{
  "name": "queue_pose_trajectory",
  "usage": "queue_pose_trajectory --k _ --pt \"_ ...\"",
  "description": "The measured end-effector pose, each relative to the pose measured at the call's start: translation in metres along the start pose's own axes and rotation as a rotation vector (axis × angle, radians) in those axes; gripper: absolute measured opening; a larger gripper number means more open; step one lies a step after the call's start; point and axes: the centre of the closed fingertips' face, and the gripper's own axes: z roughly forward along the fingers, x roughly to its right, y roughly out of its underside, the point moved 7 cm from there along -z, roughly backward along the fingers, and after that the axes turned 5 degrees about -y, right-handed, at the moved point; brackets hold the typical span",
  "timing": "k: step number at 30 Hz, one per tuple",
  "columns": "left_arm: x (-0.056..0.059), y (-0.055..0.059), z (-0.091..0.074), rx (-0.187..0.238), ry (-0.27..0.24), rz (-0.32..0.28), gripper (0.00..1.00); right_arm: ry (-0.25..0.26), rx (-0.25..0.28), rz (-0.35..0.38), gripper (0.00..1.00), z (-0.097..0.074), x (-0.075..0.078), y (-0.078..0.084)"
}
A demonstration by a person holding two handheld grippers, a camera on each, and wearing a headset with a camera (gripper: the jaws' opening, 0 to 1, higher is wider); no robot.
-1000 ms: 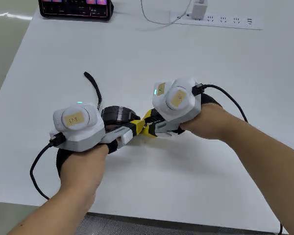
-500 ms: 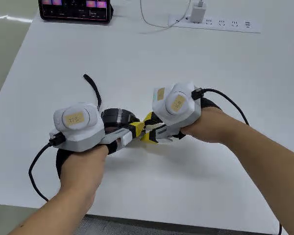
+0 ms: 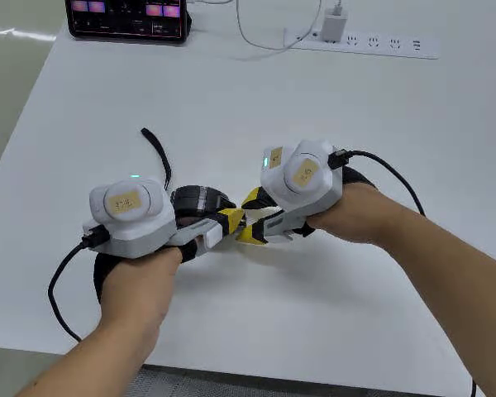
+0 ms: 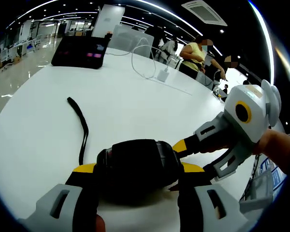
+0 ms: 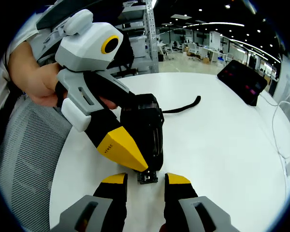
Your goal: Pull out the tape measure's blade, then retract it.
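**Left gripper** [image 4: 138,168]: grey plastic jaws with yellow tips, clamped on both flanks of the tape measure [image 4: 135,159]. The tape measure is a rounded, matte black case resting on the smooth white table [image 4: 111,92]. A flat black strap [image 4: 82,128] curves away across the table from beside the case.

**Right gripper** [image 5: 146,180]: jaws narrowly parted, holding nothing. The small dark end hook [image 5: 147,177] of the blade sits between their yellow wedge-shaped tips, just at the case's mouth.
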Motion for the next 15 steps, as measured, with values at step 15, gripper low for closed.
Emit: queue_pose_trajectory --k 15 --pt "0.003 -0.006 -0.002 0.013 0.027 0.038 0.67 0.039 0.038 0.036 0.37 -0.015 -0.001 -0.002"
